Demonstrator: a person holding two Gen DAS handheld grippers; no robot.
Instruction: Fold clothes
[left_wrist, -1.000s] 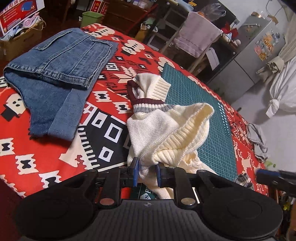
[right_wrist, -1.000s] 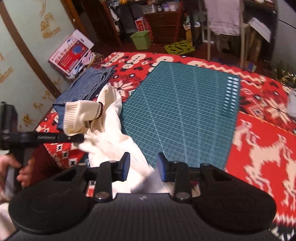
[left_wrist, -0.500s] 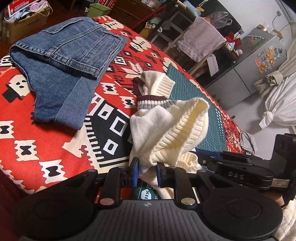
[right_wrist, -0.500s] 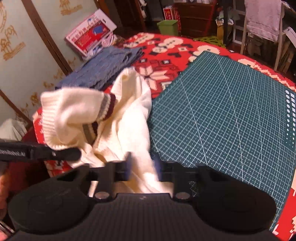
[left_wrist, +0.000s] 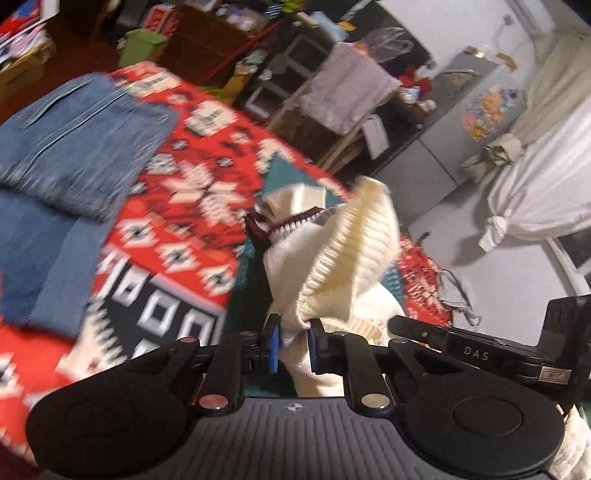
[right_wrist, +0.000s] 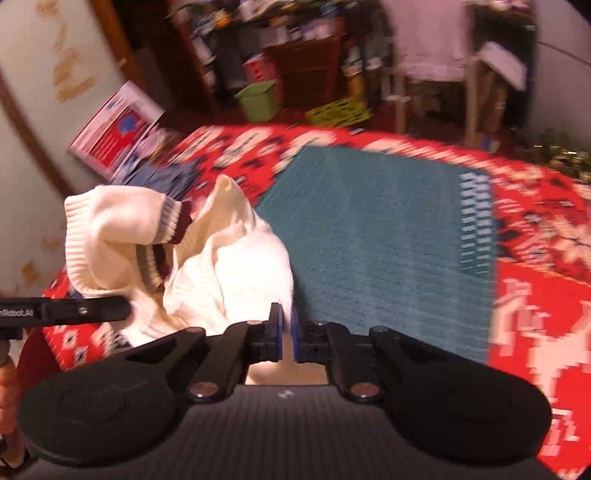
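A cream knit sweater (left_wrist: 343, 258) with maroon and grey stripes hangs bunched in the air above the table. My left gripper (left_wrist: 293, 345) is shut on its ribbed hem. In the right wrist view the same sweater (right_wrist: 221, 258) droops at the left, and my right gripper (right_wrist: 287, 334) is shut on a thin edge of its fabric. The right gripper's body (left_wrist: 480, 354) shows at the right of the left wrist view. The left gripper's finger (right_wrist: 74, 312) reaches in from the left of the right wrist view. Both views are blurred by motion.
Folded blue jeans (left_wrist: 62, 177) lie at the left on the red patterned tablecloth (left_wrist: 177, 236). A green cutting mat (right_wrist: 384, 236) covers the table's middle. Chairs, a cloth-draped rack (left_wrist: 347, 92), boxes and a green bin (right_wrist: 258, 99) crowd the floor beyond.
My right gripper went from open to shut on the sweater's edge. Both grippers have lifted, so the sweater now hangs off the table. The camera views swing fast.
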